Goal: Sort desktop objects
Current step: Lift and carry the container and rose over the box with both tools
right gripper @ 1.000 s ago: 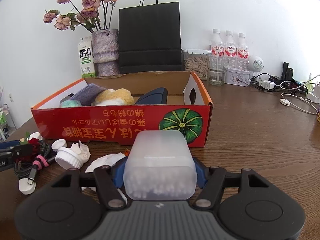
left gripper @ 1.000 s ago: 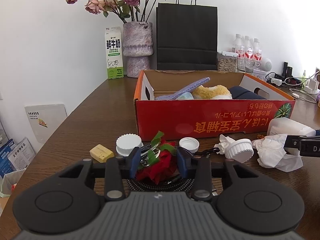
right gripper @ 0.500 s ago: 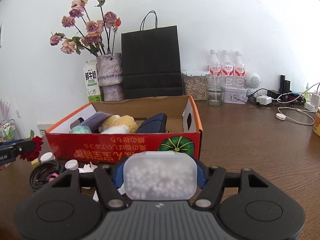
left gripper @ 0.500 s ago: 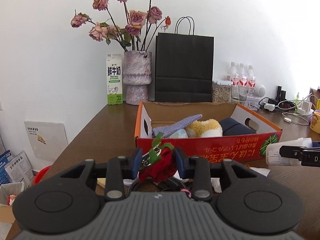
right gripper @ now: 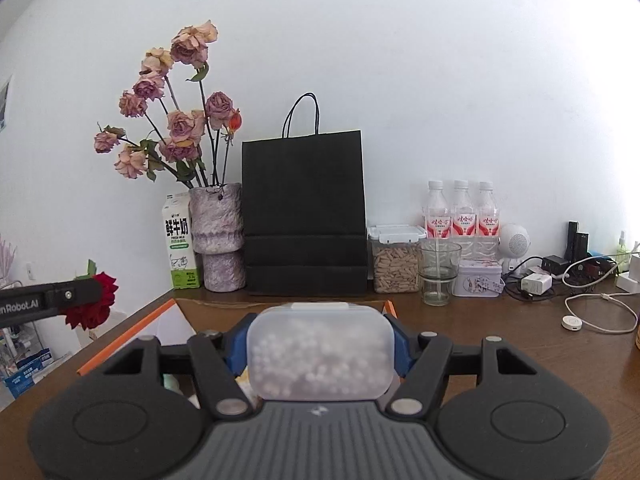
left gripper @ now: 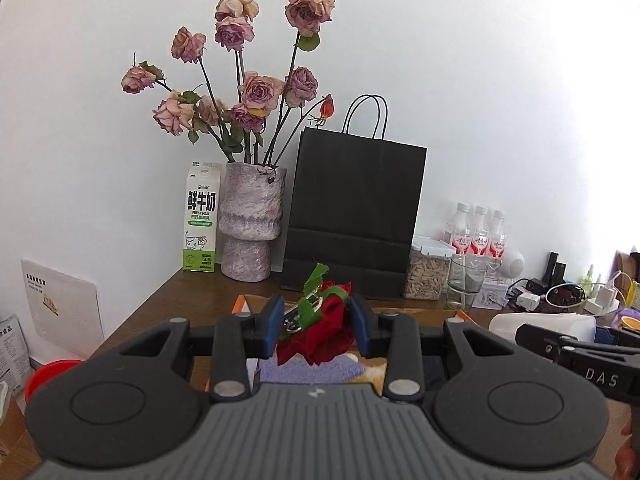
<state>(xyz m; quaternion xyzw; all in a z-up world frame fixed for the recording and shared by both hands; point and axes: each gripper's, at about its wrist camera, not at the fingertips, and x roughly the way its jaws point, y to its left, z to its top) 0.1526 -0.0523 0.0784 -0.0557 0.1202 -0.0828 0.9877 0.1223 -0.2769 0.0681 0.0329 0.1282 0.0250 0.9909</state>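
My left gripper (left gripper: 316,326) is shut on a red fabric rose (left gripper: 324,332) with green leaves and a metal clip, held in the air above the orange cardboard box (left gripper: 244,304). A purple cloth (left gripper: 312,372) lies in the box right below it. My right gripper (right gripper: 320,344) is shut on a frosted plastic box of small white beads (right gripper: 320,354), also raised over the box's orange rim (right gripper: 128,340). In the right wrist view the left gripper (right gripper: 80,294) with the rose (right gripper: 94,300) shows at the far left; the bead box (left gripper: 540,326) shows at the right of the left wrist view.
Along the wall stand a milk carton (left gripper: 202,218), a vase of dried roses (left gripper: 252,224), a black paper bag (left gripper: 352,216), a jar of pellets (right gripper: 394,260), a glass (right gripper: 438,272), three bottles (right gripper: 462,212), a tin (right gripper: 478,280), chargers and cables (right gripper: 592,308).
Both grippers rose from table level with their loads, over the orange box. The loose caps, tissue and cables on the table dropped out of sight below.
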